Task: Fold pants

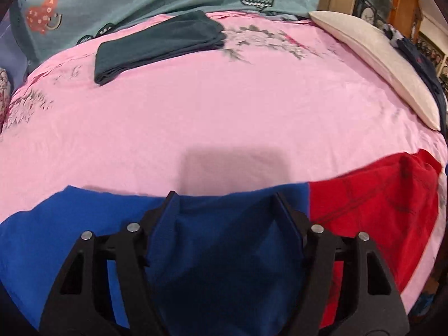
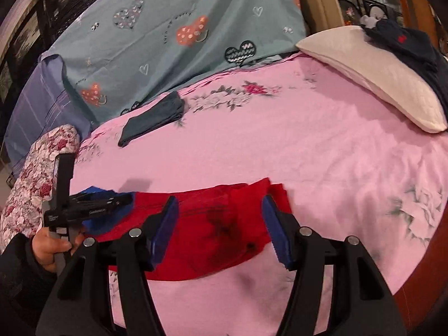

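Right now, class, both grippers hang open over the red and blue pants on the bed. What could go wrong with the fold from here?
1. The left gripper sits over the blue part's edge with its jaws wide; closing might pinch the pink sheet too.
2. The right gripper hangs over rumpled red cloth of the pants; it may catch only one layer, leaving the fold crooked.

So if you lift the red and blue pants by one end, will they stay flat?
Probably not. The pants lie limp and creased on the pink sheet, so they would likely droop. They look thin, probably light, and unlikely to slide.
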Tool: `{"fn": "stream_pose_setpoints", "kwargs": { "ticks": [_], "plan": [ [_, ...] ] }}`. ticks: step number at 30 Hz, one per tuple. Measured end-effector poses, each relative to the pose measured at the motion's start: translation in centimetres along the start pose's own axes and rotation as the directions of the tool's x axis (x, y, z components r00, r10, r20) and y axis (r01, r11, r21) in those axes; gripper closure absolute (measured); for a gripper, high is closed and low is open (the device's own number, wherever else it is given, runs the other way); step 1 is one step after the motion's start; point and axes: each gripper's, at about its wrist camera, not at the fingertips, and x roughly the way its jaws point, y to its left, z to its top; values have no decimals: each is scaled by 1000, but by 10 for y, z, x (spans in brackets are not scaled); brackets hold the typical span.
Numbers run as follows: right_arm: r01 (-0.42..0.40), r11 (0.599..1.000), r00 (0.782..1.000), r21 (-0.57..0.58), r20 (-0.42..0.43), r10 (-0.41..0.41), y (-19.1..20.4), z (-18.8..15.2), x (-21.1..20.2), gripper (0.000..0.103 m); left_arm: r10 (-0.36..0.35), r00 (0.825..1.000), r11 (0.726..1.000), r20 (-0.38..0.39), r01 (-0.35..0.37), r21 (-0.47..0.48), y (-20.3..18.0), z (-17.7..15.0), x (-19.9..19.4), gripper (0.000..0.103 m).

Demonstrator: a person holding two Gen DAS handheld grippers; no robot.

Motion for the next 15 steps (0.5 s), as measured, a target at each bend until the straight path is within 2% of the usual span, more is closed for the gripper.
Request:
{"fn": "stream_pose_setpoints", "kwargs": {
  "ticks": [3,4,5,8,12,15],
  "plan": [
    [101,995,985,16,-142,-98,-8,-10,34,41,5,1000,1000,4,-5,0,3,2,-4,32],
    [106,993,980,52,-177,-95,-17,-15,42,41,9,1000,1000,3,-9,2,3,1,-6,32],
    [83,993,984,79,-165,-69,-23,-18,40,40,8,1000,1000,1,-8,-2,3,0,-9,33],
    [118,990,986,72,-130,-108,-26,-17,24,39,-60,998,998,11,60,-8,-3,-10,-31,29],
    [122,986,989,114,-96,-111,-34,-15,10,38,-159,986,983,51,154,96,-34,-29,-69,22],
    [72,979,992,190,-112,-51,-43,-17,20,38,-206,978,964,17,201,174,-61,-45,-68,21]
  ]
}}
